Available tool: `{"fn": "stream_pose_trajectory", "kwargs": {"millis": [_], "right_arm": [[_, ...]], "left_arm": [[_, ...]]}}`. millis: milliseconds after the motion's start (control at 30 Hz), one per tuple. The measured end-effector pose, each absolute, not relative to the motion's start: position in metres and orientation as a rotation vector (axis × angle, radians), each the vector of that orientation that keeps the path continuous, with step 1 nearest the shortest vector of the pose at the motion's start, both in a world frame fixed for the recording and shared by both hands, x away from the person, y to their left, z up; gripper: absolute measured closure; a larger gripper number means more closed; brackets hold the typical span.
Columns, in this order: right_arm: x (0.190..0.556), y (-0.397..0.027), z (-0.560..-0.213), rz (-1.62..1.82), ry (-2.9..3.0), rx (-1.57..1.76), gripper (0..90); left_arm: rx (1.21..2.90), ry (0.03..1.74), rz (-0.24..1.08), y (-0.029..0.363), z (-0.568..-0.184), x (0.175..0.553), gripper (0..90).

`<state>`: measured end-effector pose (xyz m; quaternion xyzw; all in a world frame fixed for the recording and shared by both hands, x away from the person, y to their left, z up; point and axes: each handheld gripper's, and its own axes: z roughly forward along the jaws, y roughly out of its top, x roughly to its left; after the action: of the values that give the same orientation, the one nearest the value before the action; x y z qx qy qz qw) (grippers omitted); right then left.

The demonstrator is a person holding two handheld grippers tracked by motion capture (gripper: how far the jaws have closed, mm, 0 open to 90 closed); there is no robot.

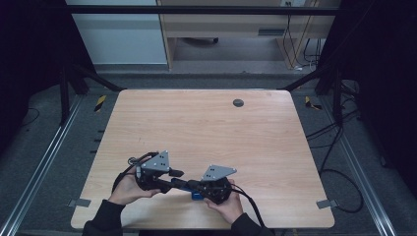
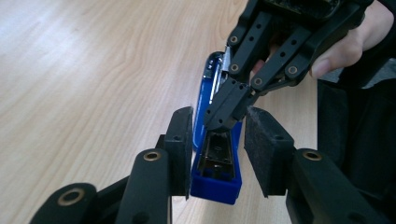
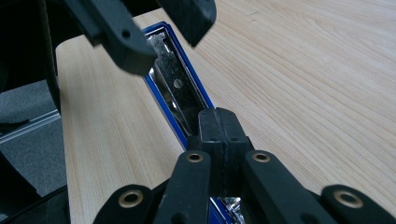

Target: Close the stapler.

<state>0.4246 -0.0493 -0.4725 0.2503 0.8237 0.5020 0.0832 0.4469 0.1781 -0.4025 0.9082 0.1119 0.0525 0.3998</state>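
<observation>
Two grippers meet over a blue stapler (image 1: 195, 194) near the front edge of the tabletop (image 1: 206, 128), between the person's hands. In the high view the stapler is little more than a blue sliver under the black jaws. The left gripper view shows its blue base end and metal channel standing between the left gripper (image 2: 219, 154) pads, which sit half open at either side without pressing. The right gripper view shows the right gripper (image 3: 219, 135) with jaws pressed together, tips down on the stapler's shiny metal strip; whether anything is pinched between them cannot be told.
</observation>
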Motion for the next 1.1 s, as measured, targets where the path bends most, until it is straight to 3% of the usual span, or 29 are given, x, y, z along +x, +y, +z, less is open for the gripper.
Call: {"fn": "stream_pose_trajectory", "kwargs": {"millis": [300, 667, 1100], "right_arm": [[0.424, -0.049, -0.472, 1.499, 2.456, 0.75, 90.0], [0.424, -0.05, -0.472, 1.496, 2.456, 0.751, 90.0], [0.424, -0.053, -0.471, 1.5, 2.453, 0.756, 90.0]], "left_arm": [[2.174, 0.44, 0.226, 0.19, -0.398, 0.451, 61.3], [2.035, 0.657, 0.402, 0.211, -0.403, 0.457, 50.8], [1.987, 0.813, 0.49, 0.231, -0.422, 0.456, 47.9]]}}
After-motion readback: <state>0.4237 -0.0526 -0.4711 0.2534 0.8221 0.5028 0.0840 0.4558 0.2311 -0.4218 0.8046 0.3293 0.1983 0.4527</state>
